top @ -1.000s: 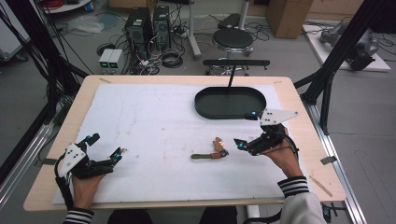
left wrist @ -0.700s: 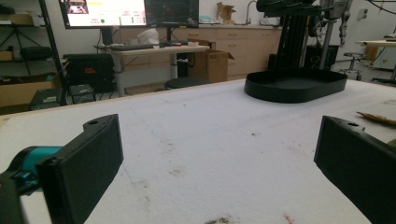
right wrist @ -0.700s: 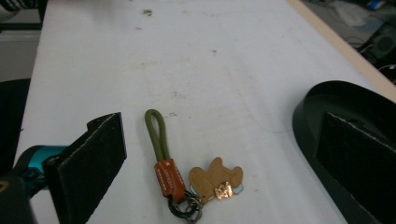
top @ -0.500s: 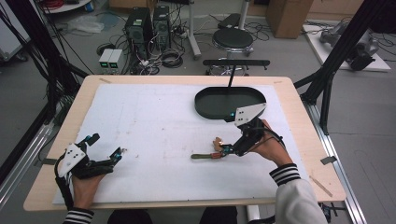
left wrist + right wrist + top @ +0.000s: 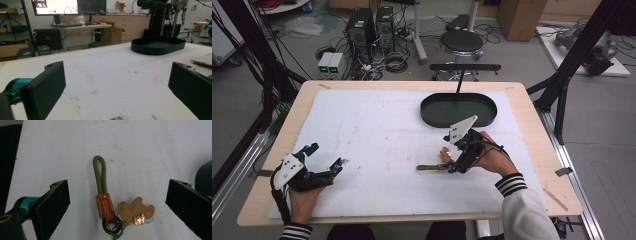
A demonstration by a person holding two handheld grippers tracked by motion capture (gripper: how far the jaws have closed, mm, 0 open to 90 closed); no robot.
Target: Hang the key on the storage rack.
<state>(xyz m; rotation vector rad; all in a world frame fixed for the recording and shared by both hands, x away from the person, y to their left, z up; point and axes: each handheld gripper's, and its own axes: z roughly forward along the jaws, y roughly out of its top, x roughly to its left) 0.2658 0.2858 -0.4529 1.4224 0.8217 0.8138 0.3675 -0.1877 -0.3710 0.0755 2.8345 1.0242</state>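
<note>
Bench (image 5: 377, 115): white mat, black tray (image 5: 458, 109) at back.
Right tongs (image 5: 451, 163): wide, over keychain (image 5: 108, 205).
Left tongs (image 5: 326, 159): wide, empty.

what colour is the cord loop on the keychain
Olive green. The cord loop on the keychain shows best in the right gripper view.

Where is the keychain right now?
The keychain lies on the white mat, right of centre, between the open right gripper's jaws, near the black tray.

Wooden table (image 5: 532, 125) — white mat (image 5: 377, 130), black tray (image 5: 458, 110), keychain (image 5: 434, 166).
</note>
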